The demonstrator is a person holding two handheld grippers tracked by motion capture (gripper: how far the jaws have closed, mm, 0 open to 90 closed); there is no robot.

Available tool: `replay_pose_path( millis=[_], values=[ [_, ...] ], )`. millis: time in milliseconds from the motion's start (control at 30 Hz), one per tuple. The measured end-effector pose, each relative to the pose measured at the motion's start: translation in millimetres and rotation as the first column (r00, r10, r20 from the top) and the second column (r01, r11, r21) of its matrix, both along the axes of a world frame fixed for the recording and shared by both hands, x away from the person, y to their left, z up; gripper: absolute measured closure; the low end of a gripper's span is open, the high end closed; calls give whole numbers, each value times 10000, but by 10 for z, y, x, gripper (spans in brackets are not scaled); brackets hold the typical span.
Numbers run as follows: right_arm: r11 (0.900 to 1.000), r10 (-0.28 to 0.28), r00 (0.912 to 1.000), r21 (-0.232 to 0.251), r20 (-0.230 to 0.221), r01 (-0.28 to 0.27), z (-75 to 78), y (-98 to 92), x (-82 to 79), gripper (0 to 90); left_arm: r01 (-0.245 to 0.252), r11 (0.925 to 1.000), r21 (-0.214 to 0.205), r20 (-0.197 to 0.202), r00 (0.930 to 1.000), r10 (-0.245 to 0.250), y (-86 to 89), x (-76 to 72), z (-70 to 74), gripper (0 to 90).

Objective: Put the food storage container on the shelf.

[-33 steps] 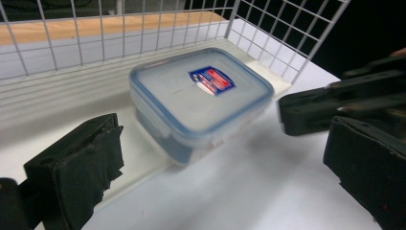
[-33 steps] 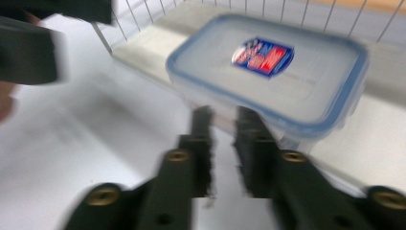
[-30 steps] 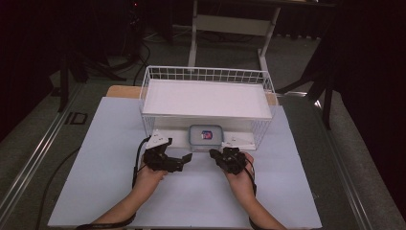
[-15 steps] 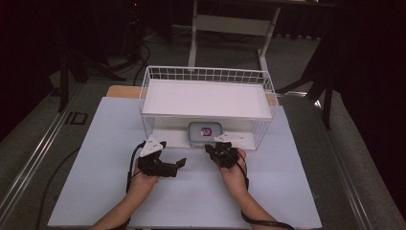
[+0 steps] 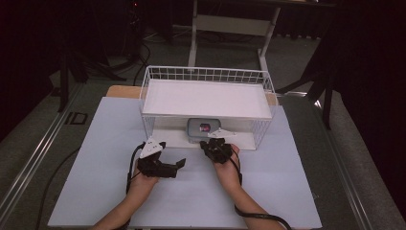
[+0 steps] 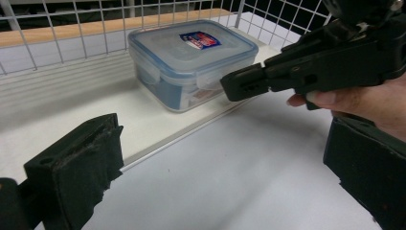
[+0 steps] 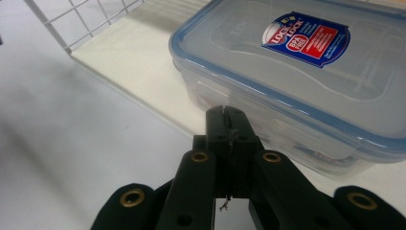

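While my right gripper [image 7: 225,115] is clenched with nothing between its jaws, I am pointing it at the near wall of the lidded container [image 7: 306,76], which is lying straight ahead and just beyond the tips, its long axis running across my line of approach. The container [image 5: 202,128] is sitting on the lower shelf of the wire rack [image 5: 207,74], near that shelf's front edge. My right hand [image 5: 227,165] is the nearer one, forearm stretched forward toward the rack. My left gripper [image 5: 178,165] is resting released, aimed sideways over the white table [image 5: 95,143].
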State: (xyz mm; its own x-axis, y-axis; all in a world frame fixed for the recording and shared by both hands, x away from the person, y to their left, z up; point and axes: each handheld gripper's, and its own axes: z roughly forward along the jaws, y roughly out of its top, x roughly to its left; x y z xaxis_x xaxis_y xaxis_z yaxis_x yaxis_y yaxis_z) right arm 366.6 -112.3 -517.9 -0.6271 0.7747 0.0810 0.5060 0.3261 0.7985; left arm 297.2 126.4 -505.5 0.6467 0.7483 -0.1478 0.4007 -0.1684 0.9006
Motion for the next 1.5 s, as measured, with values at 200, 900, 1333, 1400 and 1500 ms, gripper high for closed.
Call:
replay_pose_path(
  millis=[200,900,1333,1400,1500],
  values=[
    [9997,-245,9997,-49,-11,245,-27,24,77,898,60,10000,9,16,10000,-60,-11,-10,-4,6],
    [9985,-539,9985,-75,43,540,-19,85,203,878,143,9999,-39,50,9999,-143,-11,-29,5,6],
    [9987,-48,10000,513,86,44,113,-33,-75,728,418,9990,-156,483,9980,-410,-23,-42,14,6],
    [9989,36,9998,476,198,-45,124,-40,-111,688,548,9984,-130,497,9973,-541,-42,-45,22,6],
    [9984,152,9992,536,377,-172,153,-90,-200,562,759,9970,-144,489,9960,-751,-84,-69,47,6]
  ],
)
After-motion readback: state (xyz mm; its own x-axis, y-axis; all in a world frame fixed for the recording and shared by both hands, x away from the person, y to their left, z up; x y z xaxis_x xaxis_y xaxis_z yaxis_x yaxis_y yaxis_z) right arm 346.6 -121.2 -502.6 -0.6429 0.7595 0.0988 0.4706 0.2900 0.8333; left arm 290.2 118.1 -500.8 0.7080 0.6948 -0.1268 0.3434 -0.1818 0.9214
